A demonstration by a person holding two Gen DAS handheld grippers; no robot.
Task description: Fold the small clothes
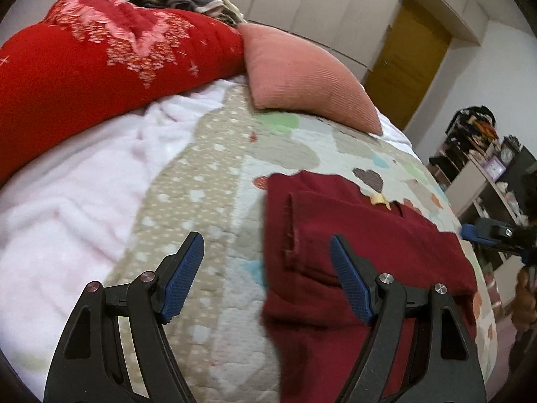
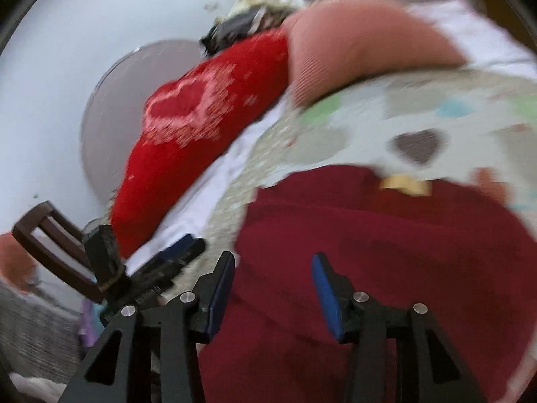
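Maroon garment (image 1: 362, 268) lies folded, its tan label showing.

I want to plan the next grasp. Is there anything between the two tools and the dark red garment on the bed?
Nothing visible stands in the way. The left tool is open over the left edge of the dark red garment; the right tool is open right above it. The pink pillow and red blanket lie farther back.

Heart-patterned quilt (image 1: 214, 174); pale pink fleece blanket (image 1: 67, 201); red embroidered pillow (image 1: 100, 67); pink ribbed cushion (image 1: 302, 77) touching it; yellow door (image 1: 409, 60); cluttered shelving (image 1: 480, 174); dark wooden chair (image 2: 53, 245).
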